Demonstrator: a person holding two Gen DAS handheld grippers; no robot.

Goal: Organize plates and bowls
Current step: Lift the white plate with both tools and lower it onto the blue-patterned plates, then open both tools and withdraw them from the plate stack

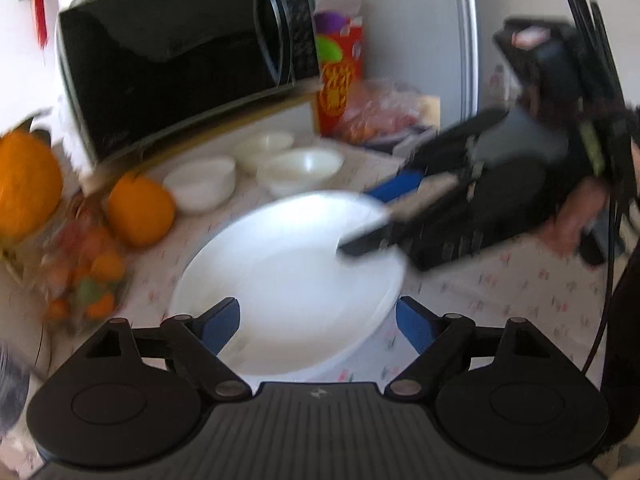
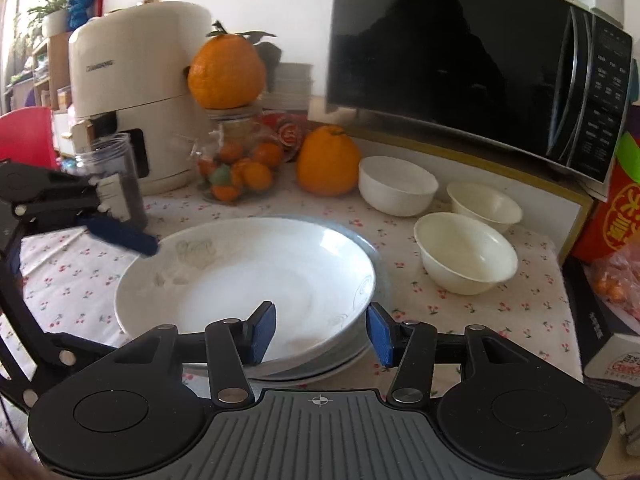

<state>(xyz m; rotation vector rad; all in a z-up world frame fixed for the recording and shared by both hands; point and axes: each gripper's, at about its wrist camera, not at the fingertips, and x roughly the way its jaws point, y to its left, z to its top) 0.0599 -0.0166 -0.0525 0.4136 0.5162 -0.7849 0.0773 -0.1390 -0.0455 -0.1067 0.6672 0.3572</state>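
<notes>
Wide white ceramic plate [image 2: 248, 280] stacked atop others on cherry-print tablecloth [image 2: 72, 272], near three small white bowls [image 2: 464, 252]. Left gripper [image 1: 318, 320] gaping, straddling nearer rim, untouched. Right gripper [image 2: 320, 330] half-spread around opposite rim, not pinching.

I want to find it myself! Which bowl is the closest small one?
Find the big black microwave. Three small white bowls sit on the cherry-print tablecloth below it. Yours is the small bowl beside the stacked plates, nearer the camera than the others.
</notes>
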